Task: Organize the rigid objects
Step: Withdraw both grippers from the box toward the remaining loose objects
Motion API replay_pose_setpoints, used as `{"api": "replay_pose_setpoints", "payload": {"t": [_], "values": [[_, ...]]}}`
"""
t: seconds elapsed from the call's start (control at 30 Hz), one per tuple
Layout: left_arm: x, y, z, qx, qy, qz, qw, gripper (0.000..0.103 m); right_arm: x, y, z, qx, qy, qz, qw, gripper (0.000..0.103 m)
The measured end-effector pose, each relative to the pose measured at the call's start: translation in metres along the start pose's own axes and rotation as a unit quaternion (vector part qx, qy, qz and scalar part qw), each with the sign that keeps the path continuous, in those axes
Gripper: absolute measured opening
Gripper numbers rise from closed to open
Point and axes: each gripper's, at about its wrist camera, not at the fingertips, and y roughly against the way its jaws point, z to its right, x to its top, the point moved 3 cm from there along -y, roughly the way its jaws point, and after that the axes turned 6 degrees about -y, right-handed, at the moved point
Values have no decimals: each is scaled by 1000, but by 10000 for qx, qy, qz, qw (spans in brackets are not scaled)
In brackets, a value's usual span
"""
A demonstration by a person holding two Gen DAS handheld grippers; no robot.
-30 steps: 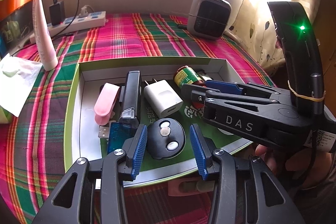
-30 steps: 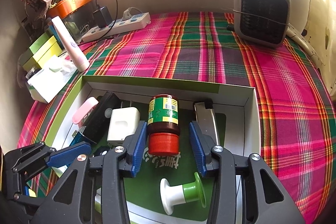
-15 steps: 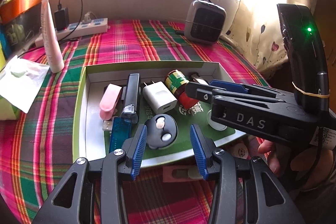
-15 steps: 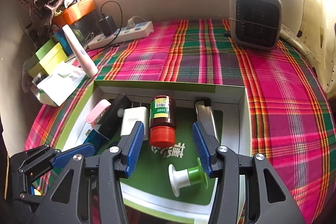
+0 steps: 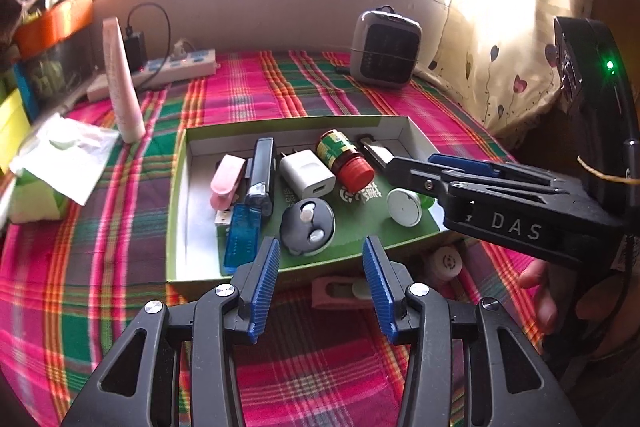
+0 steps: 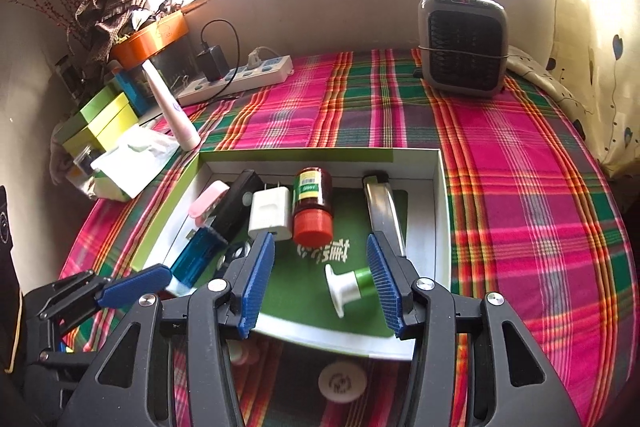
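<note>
A shallow green-rimmed box (image 5: 178, 163) (image 6: 440, 195) on the plaid cloth holds several small objects: a pink clip (image 5: 226, 179), a black stick (image 5: 262, 169), a blue USB stick (image 5: 240, 241), a white charger (image 5: 306, 173) (image 6: 270, 213), a red-capped bottle (image 5: 344, 159) (image 6: 312, 205), a black round case (image 5: 306, 225), a metal clip (image 6: 380, 203) and a green-and-white spool (image 6: 348, 285). My left gripper (image 5: 320, 287) is open and empty, above the box's near edge. My right gripper (image 6: 320, 287) is open and empty, above the spool.
A pink object (image 5: 340, 293) and a white round cap (image 5: 446, 263) (image 6: 342, 381) lie on the cloth in front of the box. A small heater (image 5: 386, 49), a power strip (image 5: 168, 75), a pink tube (image 5: 122, 79) and tissues (image 5: 60, 151) stand around it.
Both grippers have drawn back and up from the box, so more of the cloth and box shows. Both stay open and empty. The objects in the box have not moved.
</note>
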Motion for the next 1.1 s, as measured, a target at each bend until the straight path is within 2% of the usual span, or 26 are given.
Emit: {"api": "replay_pose_setpoints", "payload": {"t": [0.43, 0.7, 1.0, 1.1], "values": [[-15, 18, 3, -89, 32, 87, 9999, 43, -24, 23, 5, -84, -41, 88, 9999, 50], [-29, 22, -10, -215, 309, 59, 9993, 43, -43, 36, 15, -179, -206, 101, 9996, 51], [-41, 18, -26, -360, 596, -2, 9976, 43, -62, 28, 22, -403, -273, -99, 9988, 54], [-43, 17, -28, -403, 648, -24, 9971, 43, -64, 24, 20, -354, -255, -159, 9989, 57]]}}
